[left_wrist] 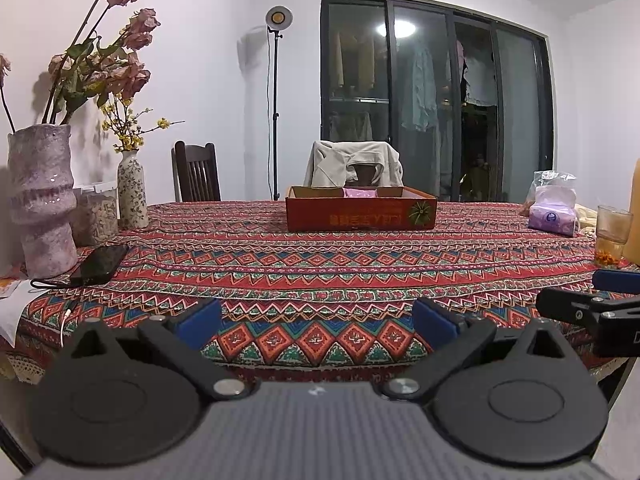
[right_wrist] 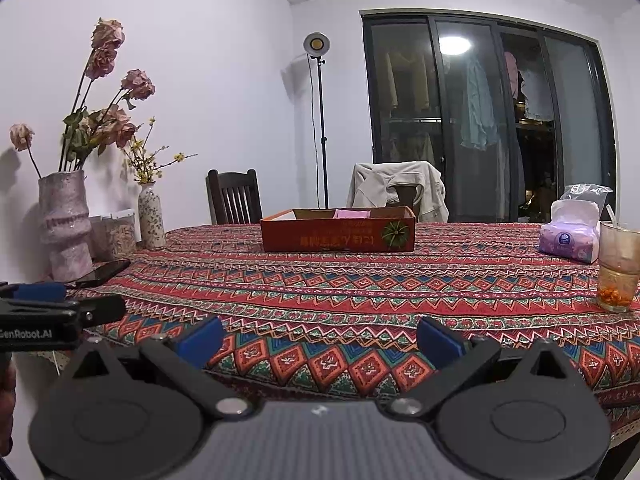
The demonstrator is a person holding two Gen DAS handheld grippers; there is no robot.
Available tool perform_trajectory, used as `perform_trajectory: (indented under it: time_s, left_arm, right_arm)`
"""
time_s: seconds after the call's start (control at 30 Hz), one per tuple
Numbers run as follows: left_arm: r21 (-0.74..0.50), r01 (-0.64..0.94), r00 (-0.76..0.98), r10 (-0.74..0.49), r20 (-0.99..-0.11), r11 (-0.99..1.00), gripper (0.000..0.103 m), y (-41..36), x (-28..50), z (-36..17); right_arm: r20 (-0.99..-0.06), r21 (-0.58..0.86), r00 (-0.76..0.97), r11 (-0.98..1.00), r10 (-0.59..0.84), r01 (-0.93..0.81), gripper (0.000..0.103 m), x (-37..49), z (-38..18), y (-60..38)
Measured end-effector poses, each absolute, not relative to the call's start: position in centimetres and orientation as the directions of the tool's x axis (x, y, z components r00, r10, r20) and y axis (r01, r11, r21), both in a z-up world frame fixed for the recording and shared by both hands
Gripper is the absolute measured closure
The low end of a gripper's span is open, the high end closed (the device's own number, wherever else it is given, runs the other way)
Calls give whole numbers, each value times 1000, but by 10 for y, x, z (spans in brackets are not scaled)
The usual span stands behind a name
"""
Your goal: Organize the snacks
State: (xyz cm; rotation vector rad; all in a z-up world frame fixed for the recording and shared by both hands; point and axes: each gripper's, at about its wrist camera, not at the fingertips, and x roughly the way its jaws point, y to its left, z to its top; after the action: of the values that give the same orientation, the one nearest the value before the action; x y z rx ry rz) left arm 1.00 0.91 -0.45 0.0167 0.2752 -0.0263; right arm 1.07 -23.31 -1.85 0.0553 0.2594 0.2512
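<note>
**Snack sorting: near the end or not yet begun, both grippers idle**

Hard to place from these views. Shallow red cardboard tray (left_wrist: 361, 213) standing far across the counter (left_wrist: 320, 276), which wears a red patterned cloth. Inside the tray, only 1 pale pink packet (left_wrist: 359, 192) visible above the rim; other compartments hidden by the near wall. No loose snacks lying on the open cloth between grippers and tray. Clear plastic bag (left_wrist: 554, 184) behind a purple tissue pack (left_wrist: 554, 216) at the far right, contents too blurred to name. Judged either finished or awaiting a 1st pick.

Left gripper (left_wrist: 318, 322) held low at the near counter edge, level, aimed at the tray, blue pads wide apart, nothing between them. Right gripper (right_wrist: 320, 338) alongside it, same height and heading, pads likewise spread and empty. Both well apart from the tray. Glass of amber drink (right_wrist: 618, 268) near the right gripper's path, a spill risk on any reach rightward.
</note>
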Motion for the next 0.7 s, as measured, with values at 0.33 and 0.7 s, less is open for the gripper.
perform_trajectory:
  time_s: [0.33, 0.7]
  left_arm:
    - [7, 30, 961, -27, -274, 1000, 0, 11, 11, -4]
    - [18, 21, 958, -15, -287, 1000, 0, 11, 14, -7]
  right_arm:
    - [-250, 84, 936, 968, 249, -236, 0, 11, -19, -232]
    - [-247, 95, 934, 966, 257, -241, 0, 10, -19, -234]
